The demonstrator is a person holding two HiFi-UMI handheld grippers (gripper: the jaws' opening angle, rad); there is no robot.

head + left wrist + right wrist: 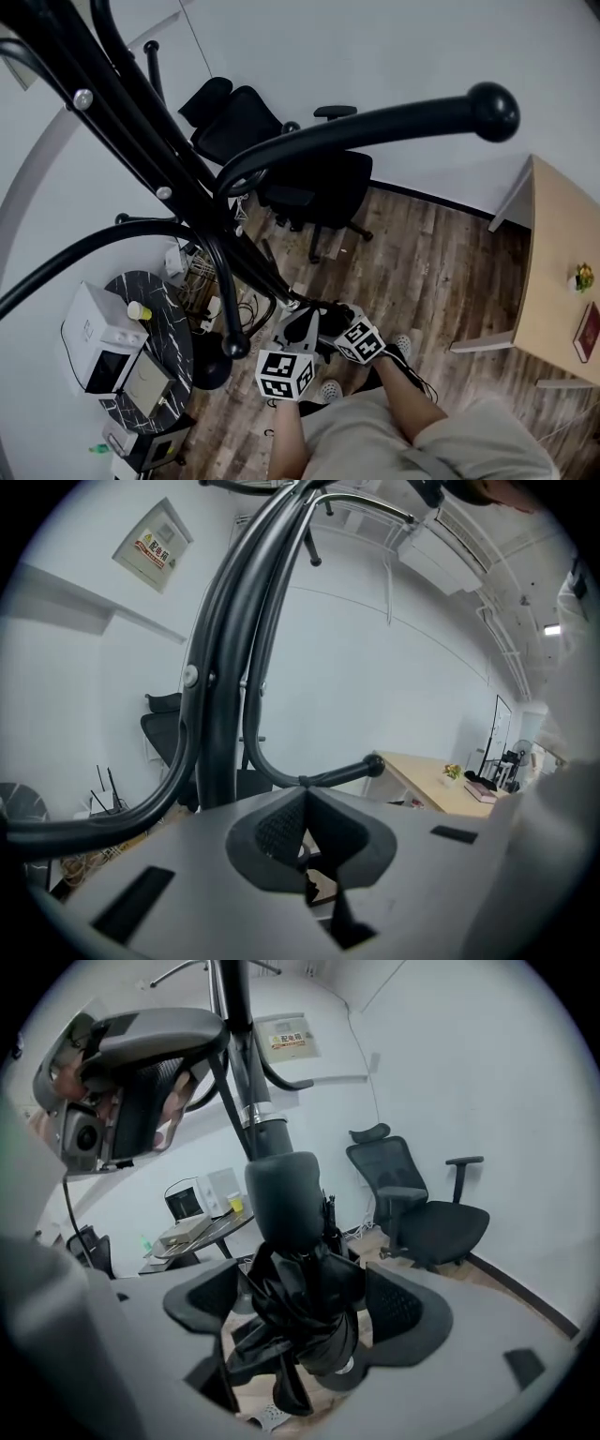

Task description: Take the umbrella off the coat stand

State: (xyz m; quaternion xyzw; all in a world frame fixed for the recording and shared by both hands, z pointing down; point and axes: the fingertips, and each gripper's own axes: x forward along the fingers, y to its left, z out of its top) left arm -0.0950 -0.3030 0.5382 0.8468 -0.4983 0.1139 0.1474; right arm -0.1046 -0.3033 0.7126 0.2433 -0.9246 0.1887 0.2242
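Hanging low beside the pole of the coat stand (239, 1054), the folded black umbrella (298, 1330) sits upright between the jaws of the right gripper (305, 1305). Those jaws stand wide apart, with a gap on each side, so the pads do not press on it yet. Its canopy is loose, crumpled fabric that looks soft and rather slippery, and I judge it will give and slide under the pads. The rounded handle (284, 1194) on top looks stiff, and so does the shaft inside the folds, so these seem the safer places to take hold. It looks light. I cannot see what hook or strap carries it. The left gripper (305, 827) has its jaws together on nothing. Further away stand an office chair (422, 1218) and a small round table (176, 323).
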